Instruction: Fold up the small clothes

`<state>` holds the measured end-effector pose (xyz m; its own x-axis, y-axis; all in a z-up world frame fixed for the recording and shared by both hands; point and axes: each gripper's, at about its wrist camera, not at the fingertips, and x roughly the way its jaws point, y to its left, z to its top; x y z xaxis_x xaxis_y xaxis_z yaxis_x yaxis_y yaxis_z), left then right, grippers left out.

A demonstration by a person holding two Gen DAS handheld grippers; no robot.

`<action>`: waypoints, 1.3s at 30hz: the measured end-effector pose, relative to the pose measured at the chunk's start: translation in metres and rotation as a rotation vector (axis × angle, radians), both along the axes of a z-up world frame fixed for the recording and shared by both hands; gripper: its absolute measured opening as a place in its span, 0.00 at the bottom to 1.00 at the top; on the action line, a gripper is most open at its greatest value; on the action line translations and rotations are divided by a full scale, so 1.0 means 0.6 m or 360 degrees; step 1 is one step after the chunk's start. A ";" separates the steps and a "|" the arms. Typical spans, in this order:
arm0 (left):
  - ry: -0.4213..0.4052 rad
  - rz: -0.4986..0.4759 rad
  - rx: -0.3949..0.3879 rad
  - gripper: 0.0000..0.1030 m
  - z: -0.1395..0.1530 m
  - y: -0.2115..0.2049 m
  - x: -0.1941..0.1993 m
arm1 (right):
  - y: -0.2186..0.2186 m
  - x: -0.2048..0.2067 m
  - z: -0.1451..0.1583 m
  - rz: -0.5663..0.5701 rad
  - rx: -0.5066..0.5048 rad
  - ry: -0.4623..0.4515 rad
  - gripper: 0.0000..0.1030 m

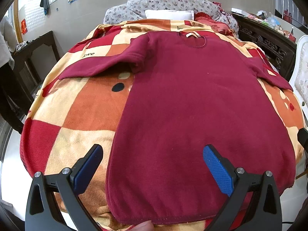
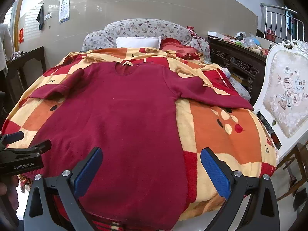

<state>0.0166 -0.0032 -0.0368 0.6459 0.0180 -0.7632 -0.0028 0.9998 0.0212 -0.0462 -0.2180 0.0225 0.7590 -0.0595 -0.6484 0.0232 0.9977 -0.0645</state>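
A dark red short-sleeved shirt (image 1: 192,105) lies flat on the checked blanket (image 1: 80,115), collar at the far end, both sleeves spread out. It also shows in the right wrist view (image 2: 119,125). My left gripper (image 1: 153,154) is open and empty, hovering over the shirt's near left hem corner. My right gripper (image 2: 151,156) is open and empty, over the shirt's near right edge. The left gripper also appears at the left edge of the right wrist view (image 2: 25,144).
The bed holds a white pillow (image 2: 138,42), a red cushion (image 2: 179,50) and a floral quilt (image 2: 146,28) at its head. A white upholstered chair (image 2: 286,96) stands right of the bed, a dark carved cabinet (image 2: 236,63) behind it, a dark table (image 1: 32,53) on the left.
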 end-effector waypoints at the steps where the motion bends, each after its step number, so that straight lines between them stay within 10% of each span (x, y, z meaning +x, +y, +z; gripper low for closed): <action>1: -0.0001 0.0003 0.0003 1.00 0.000 0.000 0.000 | 0.000 0.000 0.000 0.0000 0.0000 -0.0002 1.00; 18: -0.0193 -0.0011 -0.0170 1.00 0.021 0.068 0.040 | 0.006 0.049 0.002 0.0032 -0.0005 -0.0051 1.00; 27: -0.0046 0.0253 0.0091 1.00 0.000 0.130 0.144 | 0.036 0.140 0.020 0.0055 -0.0020 -0.0107 1.00; 39: -0.0028 0.0294 -0.0131 1.00 0.013 0.150 0.157 | 0.086 0.192 0.020 0.0048 0.0025 -0.0060 1.00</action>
